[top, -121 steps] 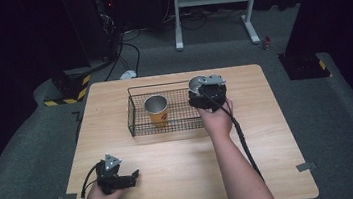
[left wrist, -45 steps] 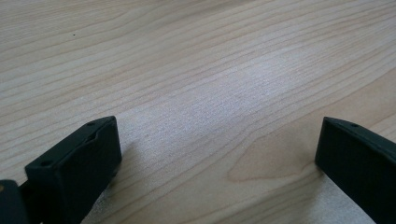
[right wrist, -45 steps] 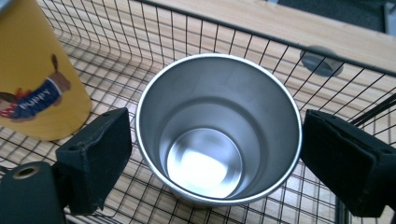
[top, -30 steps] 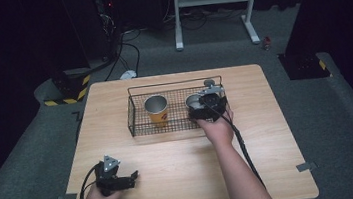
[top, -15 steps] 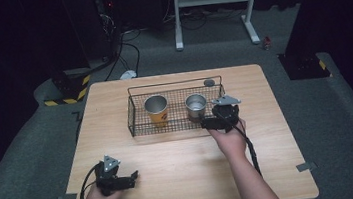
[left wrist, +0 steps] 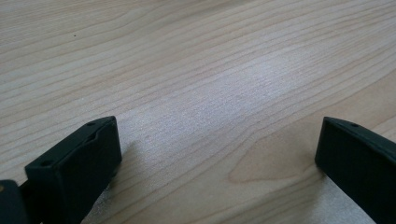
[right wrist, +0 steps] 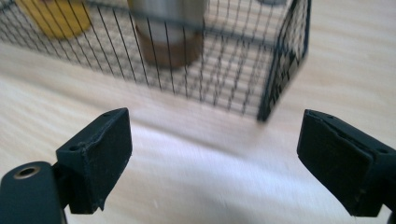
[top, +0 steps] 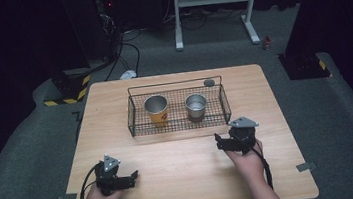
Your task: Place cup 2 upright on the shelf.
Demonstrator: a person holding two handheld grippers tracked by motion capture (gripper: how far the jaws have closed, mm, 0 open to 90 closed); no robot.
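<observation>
A black wire basket stands mid-table and holds two upright cups: a yellow cup on the left and a silver cup on the right. My right gripper rests open and empty on the table, just in front of the basket's right corner. In the right gripper view the basket, the silver cup and the yellow cup lie past the spread jaws of my right gripper. My left gripper sits open near the front left edge. In the left gripper view, my left gripper has bare wood between its jaws.
The wooden table has free surface between the two grippers. A small dark round object lies behind the basket's right end. Dark floor, cables and a white stand lie beyond the table.
The right gripper set the silver cup down in the basket, let go, and drew back to the table in front of the basket. The left gripper has not moved.
</observation>
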